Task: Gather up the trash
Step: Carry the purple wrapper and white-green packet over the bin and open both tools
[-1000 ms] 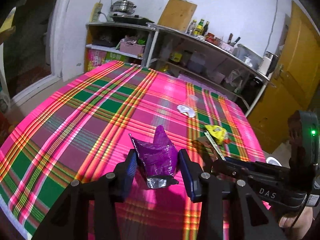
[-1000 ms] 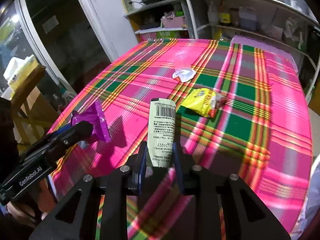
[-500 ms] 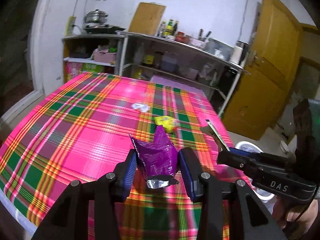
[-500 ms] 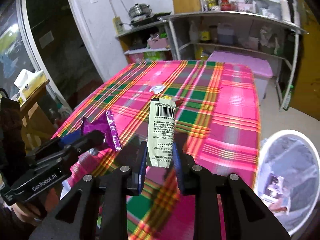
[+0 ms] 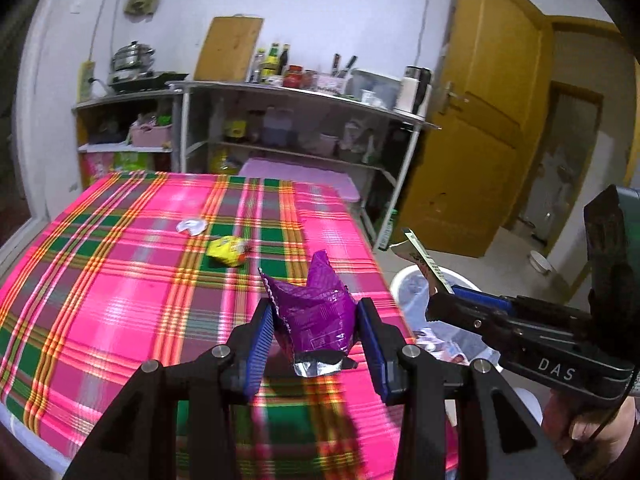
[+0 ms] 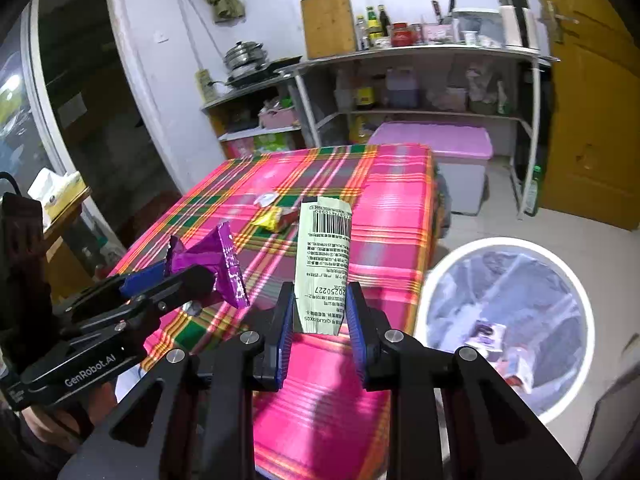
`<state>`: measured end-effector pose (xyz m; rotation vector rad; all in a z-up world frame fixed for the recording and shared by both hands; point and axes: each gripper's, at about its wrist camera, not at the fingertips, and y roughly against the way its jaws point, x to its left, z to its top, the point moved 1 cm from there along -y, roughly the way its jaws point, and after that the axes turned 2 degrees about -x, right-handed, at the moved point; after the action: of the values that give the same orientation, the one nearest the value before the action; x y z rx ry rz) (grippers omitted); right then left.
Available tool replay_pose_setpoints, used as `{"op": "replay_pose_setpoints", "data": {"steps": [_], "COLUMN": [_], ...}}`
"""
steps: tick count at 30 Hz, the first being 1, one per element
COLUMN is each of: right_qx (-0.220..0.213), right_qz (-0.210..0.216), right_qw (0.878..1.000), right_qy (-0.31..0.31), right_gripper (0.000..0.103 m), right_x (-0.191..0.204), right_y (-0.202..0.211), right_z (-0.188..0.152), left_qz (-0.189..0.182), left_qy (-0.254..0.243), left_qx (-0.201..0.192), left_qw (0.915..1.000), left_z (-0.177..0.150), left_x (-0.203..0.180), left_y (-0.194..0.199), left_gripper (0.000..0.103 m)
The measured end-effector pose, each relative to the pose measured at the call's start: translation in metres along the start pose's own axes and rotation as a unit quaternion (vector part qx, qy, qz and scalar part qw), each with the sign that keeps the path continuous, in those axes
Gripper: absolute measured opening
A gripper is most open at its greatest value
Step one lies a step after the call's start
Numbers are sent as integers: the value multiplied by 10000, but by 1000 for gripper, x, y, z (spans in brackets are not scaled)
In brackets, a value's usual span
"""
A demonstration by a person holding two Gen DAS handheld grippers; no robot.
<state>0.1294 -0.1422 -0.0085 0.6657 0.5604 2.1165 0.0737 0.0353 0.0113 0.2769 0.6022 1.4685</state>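
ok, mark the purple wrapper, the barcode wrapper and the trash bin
purple wrapper (image 5: 316, 312), left wrist view, middle of crumpled body
barcode wrapper (image 6: 324, 264), right wrist view, printed text panel
trash bin (image 6: 576, 276), right wrist view, white rim

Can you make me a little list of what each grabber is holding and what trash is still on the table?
left gripper: shut on purple wrapper
right gripper: shut on pale green wrapper
still on table: yellow wrapper, white scrap
trash bin: white, on the floor beside the table, some trash already inside
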Motion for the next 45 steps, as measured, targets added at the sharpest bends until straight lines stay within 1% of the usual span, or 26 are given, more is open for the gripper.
{"op": "replay_pose_setpoints", "data": {"steps": [10, 22, 29, 36, 45], "right_qx": [-210, -315, -287, -144, 135], "right_qz": [-229, -460, -636, -772, -903], "right_qw": [9992, 9972, 9948, 9920, 9874], "right_qy": [-232, -494, -742, -986, -1295], "right_gripper": [26, 26, 26, 26, 26], "right_x": [-33, -65, -92, -118, -149], "right_y": [31, 46, 49, 42, 26], "right_z": [-7, -13, -20, -27, -36], "left_qz": [-288, -521, -666, -825, -940], "left_qy": [-292, -553, -698, -821, -923], "left_qx": [22, 149, 272, 442, 834], "left_qw": [9992, 9970, 9950, 9922, 9878], "left_z": [2, 1, 1, -1, -10], "left_x": [-44, -78, -97, -116, -131], "left_y": [0, -15, -36, -62, -106], "left_gripper": [43, 43, 43, 43, 43]}}
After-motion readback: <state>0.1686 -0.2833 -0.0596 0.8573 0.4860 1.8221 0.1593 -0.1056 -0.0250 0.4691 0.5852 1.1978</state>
